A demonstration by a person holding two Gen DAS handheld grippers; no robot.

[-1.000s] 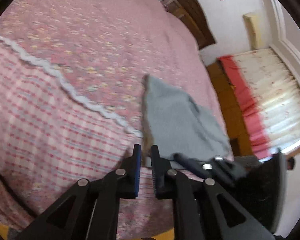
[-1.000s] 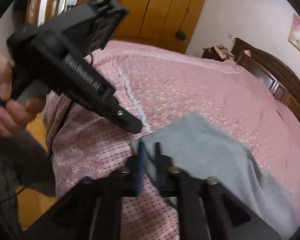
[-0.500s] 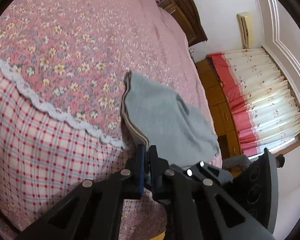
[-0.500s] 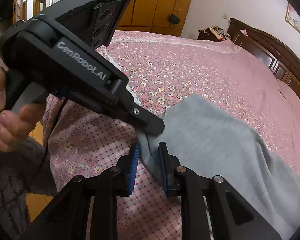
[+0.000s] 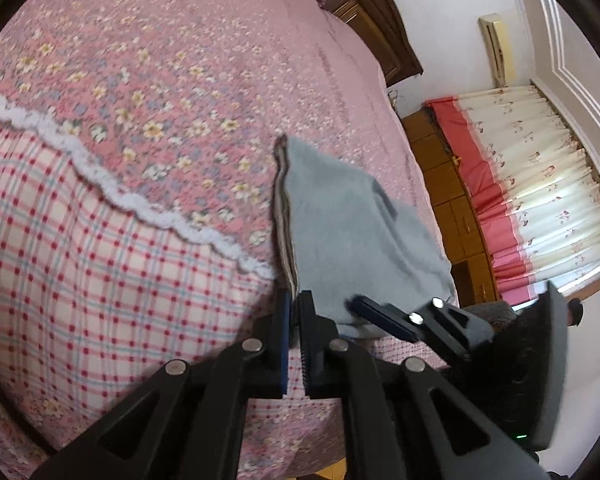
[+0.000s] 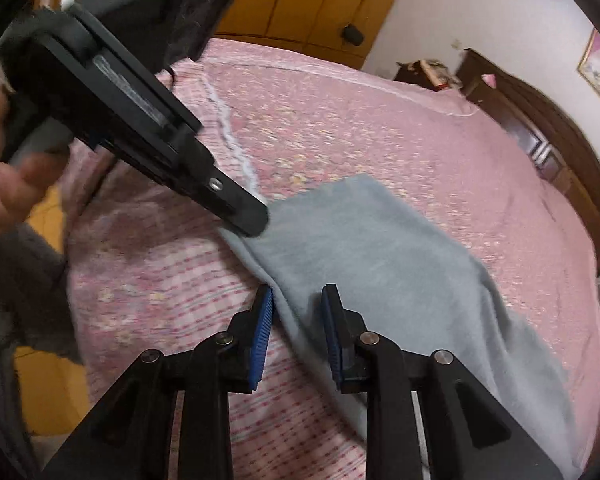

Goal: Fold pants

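Observation:
Folded grey pants (image 5: pixel 352 232) lie on the pink bedspread (image 5: pixel 180 60), near its lace trim. My left gripper (image 5: pixel 294 312) is shut on the near corner of their layered edge. In the right wrist view that same left gripper (image 6: pixel 248 216) comes in from the left, its tip on the corner of the pants (image 6: pixel 380 260). My right gripper (image 6: pixel 296 320) sits at the front edge of the pants, and its jaws are opening. The cloth's edge lies between the blue pads (image 6: pixel 262 328), which no longer press on it. It also shows as the right gripper (image 5: pixel 364 306) low in the left wrist view.
The bed's red-checked skirt (image 5: pixel 80 280) drops away in front. A dark wooden headboard (image 6: pixel 540 120) and a wooden wardrobe (image 6: pixel 300 0) stand beyond the bed. Red and white curtains (image 5: pixel 540 180) hang at the right. A person's hand (image 6: pixel 4 192) holds the left gripper.
The left gripper's jaws have narrowed onto the pants' corner. The right gripper's jaws, pinched on the front edge half a second ago, now stand clearly apart.

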